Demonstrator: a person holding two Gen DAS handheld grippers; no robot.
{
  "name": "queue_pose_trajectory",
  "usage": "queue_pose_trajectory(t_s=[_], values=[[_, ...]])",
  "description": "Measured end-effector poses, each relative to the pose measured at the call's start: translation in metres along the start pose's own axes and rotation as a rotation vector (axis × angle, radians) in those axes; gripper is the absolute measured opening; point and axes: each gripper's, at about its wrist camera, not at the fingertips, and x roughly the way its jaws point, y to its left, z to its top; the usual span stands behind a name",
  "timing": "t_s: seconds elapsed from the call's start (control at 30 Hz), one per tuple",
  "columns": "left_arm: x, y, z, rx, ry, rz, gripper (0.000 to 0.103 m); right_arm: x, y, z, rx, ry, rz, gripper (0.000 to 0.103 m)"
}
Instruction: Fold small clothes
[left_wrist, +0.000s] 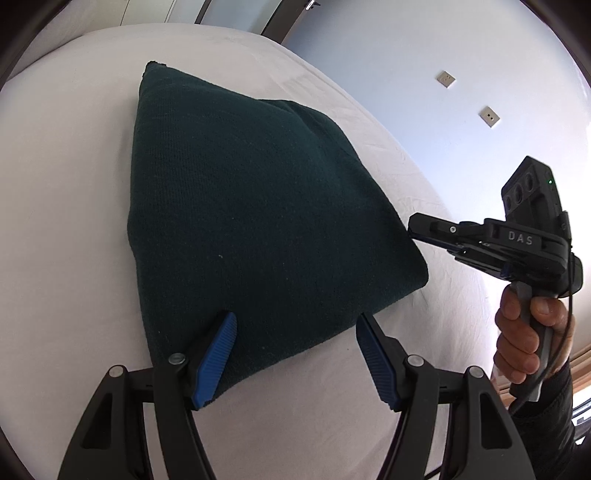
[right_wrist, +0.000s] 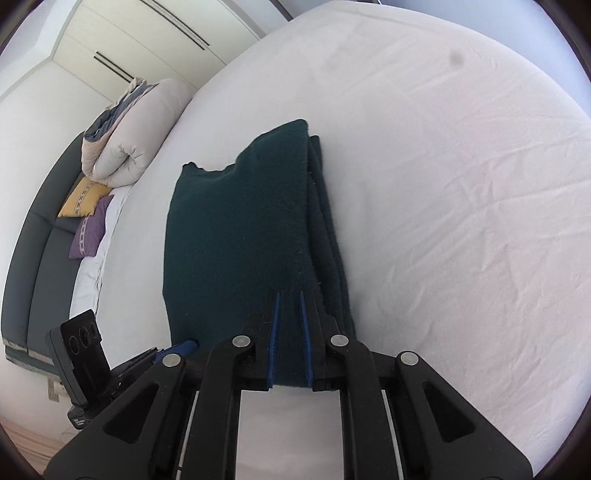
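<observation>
Right gripper (right_wrist: 290, 295) is clamped on the near edge of the green sweater (right_wrist: 236, 229), whose long axis runs away across the bed (right_wrist: 443, 184). Left gripper (left_wrist: 295, 328) stands apart over its near corner, holding nothing.

garment (right_wrist: 236, 236): dark green, plain knit, no pattern
bed sheet (right_wrist: 443, 184): white, plain, with one small grey spot at the far right
left gripper (left_wrist: 295, 354): black frame, silver rivets, ribbed blue pads
right gripper (right_wrist: 290, 332): black frame, silver rivets, blue pads; white letters on its black body in the left wrist view
rolled duvet (right_wrist: 125, 136): cream outside, grey-blue inside, at the far left
yellow cushion (right_wrist: 83, 199): mustard yellow with a white patterned band
purple cushion (right_wrist: 90, 232): lilac with a white patterned band
headboard (right_wrist: 40, 258): dark grey
wardrobe doors (right_wrist: 129, 44): cream with dark slot handles
wall (left_wrist: 406, 74): pale blue-white, with two beige socket plates
sleeve (left_wrist: 546, 413): black
</observation>
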Motion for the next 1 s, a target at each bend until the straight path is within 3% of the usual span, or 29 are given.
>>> queue_pose_trajectory(t_s=[0.17,0.23,0.4,0.5,0.67,0.77,0.87,1.0], values=[[0.005,0.002,-0.001,0.01,0.002,0.005,0.072,0.022,-0.024,-0.01,0.04,0.071,-0.034,0.006],[0.001,0.001,-0.002,0.022,0.002,0.002,0.072,0.018,-0.032,-0.011,0.065,0.054,-0.007,0.006],[-0.018,0.004,-0.001,-0.01,-0.027,-0.042,0.072,-0.007,-0.016,-0.001,0.032,-0.027,-0.076,0.011],[-0.012,0.001,-0.002,0.01,-0.014,-0.028,0.072,-0.008,0.007,0.01,-0.011,-0.041,0.029,0.011],[-0.002,-0.01,-0.009,0.077,-0.008,0.026,0.074,0.022,0.029,0.031,-0.031,-0.029,0.1,0.011],[-0.008,-0.005,-0.007,0.063,-0.01,-0.004,0.074,0.052,0.011,0.041,-0.033,0.008,-0.009,0.01],[-0.028,0.008,0.003,0.012,-0.075,-0.024,0.074,0.048,-0.007,0.042,0.018,-0.008,0.066,0.009],[-0.046,0.041,0.026,-0.073,-0.15,0.0,0.081,0.015,-0.015,0.044,0.008,-0.095,0.032,0.011]])
